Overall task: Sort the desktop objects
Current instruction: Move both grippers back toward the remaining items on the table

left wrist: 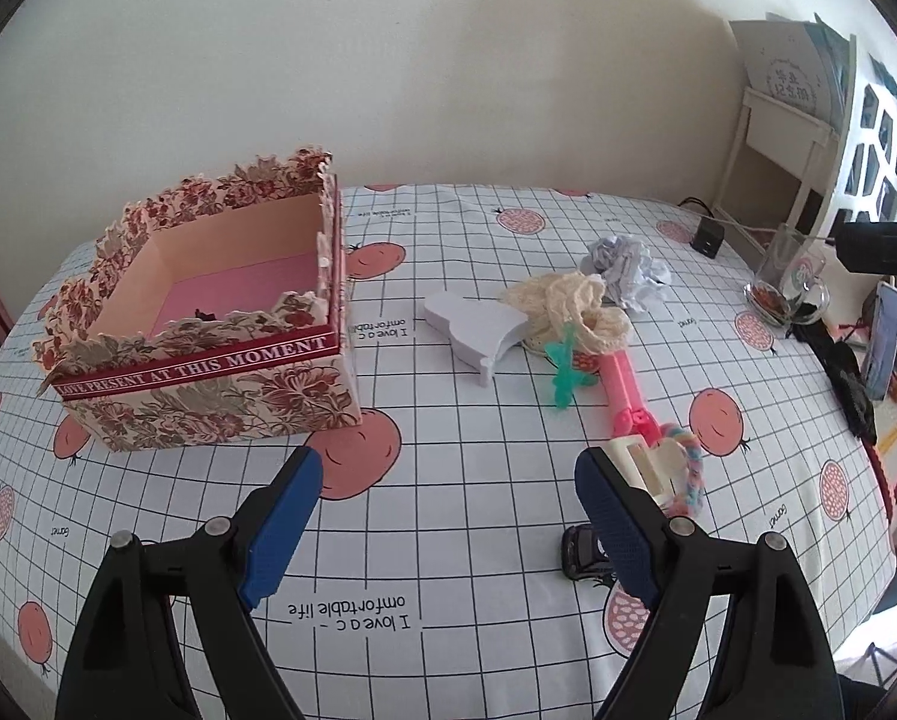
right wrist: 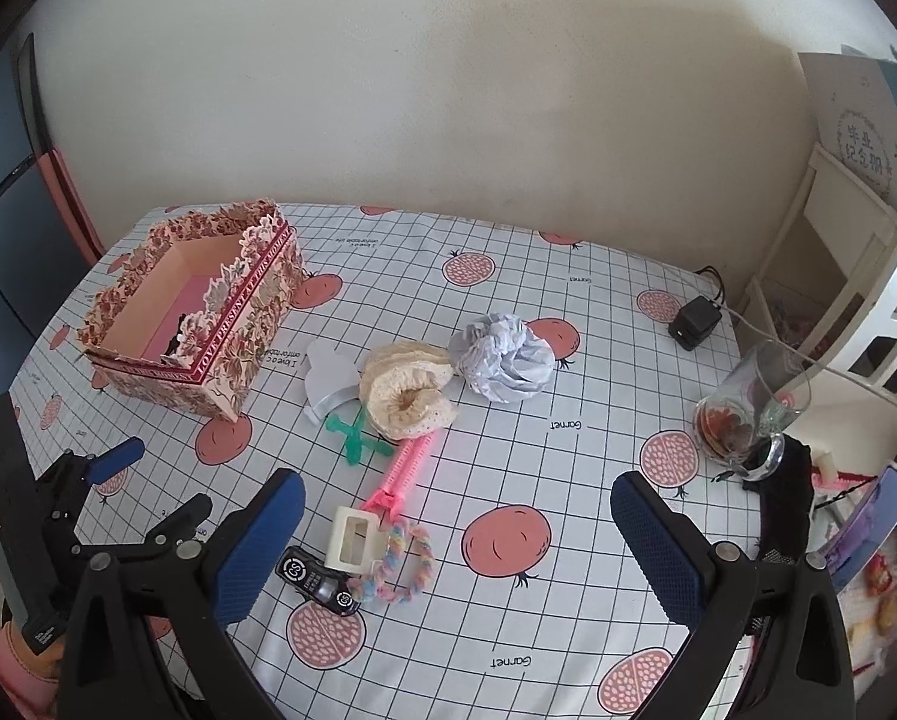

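Note:
A floral open box (left wrist: 208, 384) (right wrist: 232, 330) stands at the table's left, with something small and dark inside. Loose objects lie in the middle: a white foam piece (left wrist: 478, 330) (right wrist: 328, 375), a cream crocheted item (left wrist: 574, 306) (right wrist: 406, 390), a crumpled paper ball (left wrist: 625, 267) (right wrist: 505, 357), a green toy (left wrist: 565, 375) (right wrist: 355, 435), a pink stick (left wrist: 619, 387) (right wrist: 409, 468), a cream clip (left wrist: 643, 468) (right wrist: 352, 540), a pastel braided ring (left wrist: 691, 474) (right wrist: 403, 564) and a small black car (left wrist: 586, 552) (right wrist: 316, 579). My left gripper (left wrist: 448, 528) (right wrist: 148, 486) is open and empty. My right gripper (right wrist: 457, 546) is open and empty above the table's near side.
A tilted glass mug (right wrist: 748, 414) (left wrist: 787, 282), a black charger (right wrist: 694, 321) with cable, a phone (right wrist: 874, 516) and dark cloth lie at the right. A white shelf (right wrist: 850, 234) stands at the back right. The tablecloth (right wrist: 568, 480) is checked with fruit prints.

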Demonstrator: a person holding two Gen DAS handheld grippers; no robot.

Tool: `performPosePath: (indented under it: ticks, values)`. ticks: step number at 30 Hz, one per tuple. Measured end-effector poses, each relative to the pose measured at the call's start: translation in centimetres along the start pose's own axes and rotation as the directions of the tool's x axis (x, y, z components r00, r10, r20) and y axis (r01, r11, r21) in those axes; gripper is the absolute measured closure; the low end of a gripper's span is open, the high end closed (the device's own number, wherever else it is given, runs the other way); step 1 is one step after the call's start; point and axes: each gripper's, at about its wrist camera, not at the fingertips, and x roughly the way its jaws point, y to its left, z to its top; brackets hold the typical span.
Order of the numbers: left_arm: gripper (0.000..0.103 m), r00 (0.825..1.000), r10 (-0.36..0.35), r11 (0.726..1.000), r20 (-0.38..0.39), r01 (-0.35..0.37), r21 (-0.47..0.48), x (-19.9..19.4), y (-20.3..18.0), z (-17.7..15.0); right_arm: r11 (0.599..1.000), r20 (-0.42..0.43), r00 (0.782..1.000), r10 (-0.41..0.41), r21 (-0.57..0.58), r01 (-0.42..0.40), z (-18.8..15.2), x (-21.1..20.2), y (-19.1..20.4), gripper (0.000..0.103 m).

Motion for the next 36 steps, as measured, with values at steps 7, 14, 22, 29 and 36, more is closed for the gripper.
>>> performPosePath:
  ticks: [7, 14, 22, 29, 36]
  values:
    - [0.016, 0.998, -0.026, 0.999, -0.052, 0.027, 0.022, 1.2, -1.0, -0.1, 0.999, -0.026, 0.999, 0.026, 0.040, -0.025, -1.4, 1.9, -0.8, 0.000]
    - [0.016, 0.991, -0.085, 0.994, -0.102, 0.091, 0.058, 2.7, -2.6, -0.2, 0.998, -0.076, 0.996, 0.041, 0.055, -0.036, -2.5, 4.2, -0.8, 0.000]
    - [0.016, 0.981, -0.118, 0.990, -0.154, 0.129, 0.060, 4.4, -3.4, -0.9, 0.997, -0.123, 0.991, 0.047, 0.063, -0.039, -3.5, 6.3, -0.7, 0.000]
    - [0.016, 0.976, -0.122, 0.992, -0.181, 0.114, -0.056, 5.6, -1.2, -1.2, 0.995, -0.194, 0.980, 0.053, 0.097, -0.035, -5.1, 9.0, -1.0, 0.000]
    - [0.016, 0.975, -0.117, 0.983, -0.187, 0.087, -0.161, 6.3, 0.9, -1.3, 0.994, -0.280, 0.956, 0.084, 0.095, -0.059, -6.7, 11.8, 0.5, 0.000]
